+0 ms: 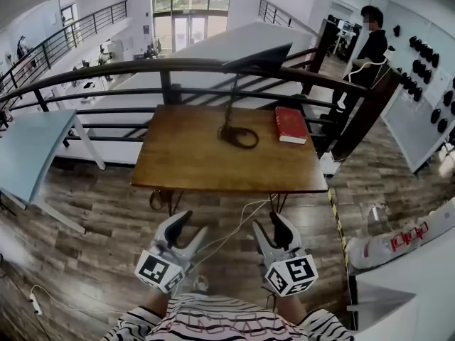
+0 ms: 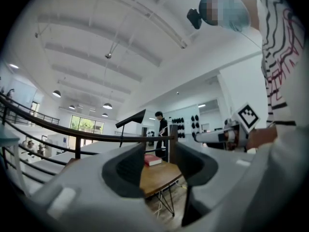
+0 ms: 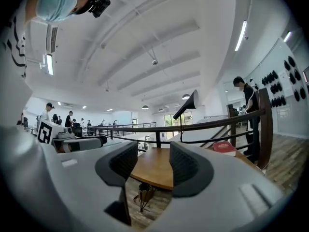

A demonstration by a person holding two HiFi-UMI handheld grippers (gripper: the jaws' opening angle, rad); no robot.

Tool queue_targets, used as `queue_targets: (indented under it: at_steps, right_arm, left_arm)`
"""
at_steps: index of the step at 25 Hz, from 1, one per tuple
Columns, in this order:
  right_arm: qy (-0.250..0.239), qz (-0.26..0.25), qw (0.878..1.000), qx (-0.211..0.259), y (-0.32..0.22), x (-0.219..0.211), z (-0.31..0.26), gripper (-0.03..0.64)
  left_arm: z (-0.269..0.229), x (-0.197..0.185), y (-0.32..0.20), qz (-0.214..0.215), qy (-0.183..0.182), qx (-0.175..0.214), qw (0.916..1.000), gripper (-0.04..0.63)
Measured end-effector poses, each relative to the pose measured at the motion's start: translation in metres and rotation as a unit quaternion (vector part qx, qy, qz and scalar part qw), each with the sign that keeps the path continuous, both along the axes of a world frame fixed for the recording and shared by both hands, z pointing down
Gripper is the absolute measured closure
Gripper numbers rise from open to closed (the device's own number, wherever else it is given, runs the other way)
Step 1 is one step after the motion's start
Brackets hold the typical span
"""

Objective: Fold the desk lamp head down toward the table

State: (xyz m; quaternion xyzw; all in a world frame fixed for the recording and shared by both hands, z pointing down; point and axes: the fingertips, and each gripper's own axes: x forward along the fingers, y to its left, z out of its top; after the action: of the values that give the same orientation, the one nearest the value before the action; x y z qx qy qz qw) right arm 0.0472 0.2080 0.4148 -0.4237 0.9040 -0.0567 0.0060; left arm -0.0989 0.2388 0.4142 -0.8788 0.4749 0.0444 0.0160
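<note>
A black desk lamp stands on the wooden table (image 1: 213, 169), with its ring base (image 1: 238, 135) near the back, a thin stem and a flat head (image 1: 259, 57) raised high above the railing. Both grippers hover in front of the table's near edge, well short of the lamp. My left gripper (image 1: 188, 226) is open and empty, as is my right gripper (image 1: 271, 224). The left gripper view shows the lamp head (image 2: 131, 118) and the table (image 2: 157, 175) beyond the open left gripper (image 2: 157, 166). The right gripper view shows the lamp head (image 3: 187, 104) past the open right gripper (image 3: 153, 163).
A red book (image 1: 291, 124) lies at the table's back right. A dark railing (image 1: 178, 66) runs behind the table. A pale blue table (image 1: 28, 148) stands at left. A person (image 1: 370, 48) stands at the back right. A white cable (image 1: 238, 222) trails on the floor.
</note>
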Motion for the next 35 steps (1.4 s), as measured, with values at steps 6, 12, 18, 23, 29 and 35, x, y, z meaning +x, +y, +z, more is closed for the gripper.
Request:
queue_targets:
  at_steps: [6, 12, 18, 23, 29, 35]
  right_arm:
    - [-0.003, 0.031, 1.000, 0.006, -0.048, -0.037, -0.004, 0.423]
    - [-0.002, 0.050, 0.999, 0.008, -0.084, -0.057, -0.001, 0.423]
    - [0.000, 0.057, 0.998, 0.002, -0.122, -0.057, 0.002, 0.423]
    - [0.001, 0.054, 0.999, 0.005, -0.160, -0.049, -0.002, 0.423]
    - [0.002, 0.041, 0.999, 0.020, -0.206, -0.031, -0.013, 0.423]
    - [0.002, 0.030, 0.999, 0.036, -0.255, -0.003, -0.026, 0.423]
  left_arm:
    - [-0.004, -0.043, -0.055, 0.023, -0.003, 0.003, 0.9997, 0.402]
    - [0.002, -0.072, -0.092, 0.031, 0.003, -0.005, 0.9995, 0.399]
    - [0.012, -0.077, -0.127, 0.034, 0.011, -0.019, 0.9992, 0.400]
    - [0.011, -0.071, -0.160, 0.027, 0.011, -0.020, 0.9994, 0.399]
    - [0.002, -0.052, -0.205, 0.017, 0.007, -0.012, 0.9998, 0.399]
    - [-0.005, -0.022, -0.252, 0.007, 0.002, -0.001, 1.0000, 0.399]
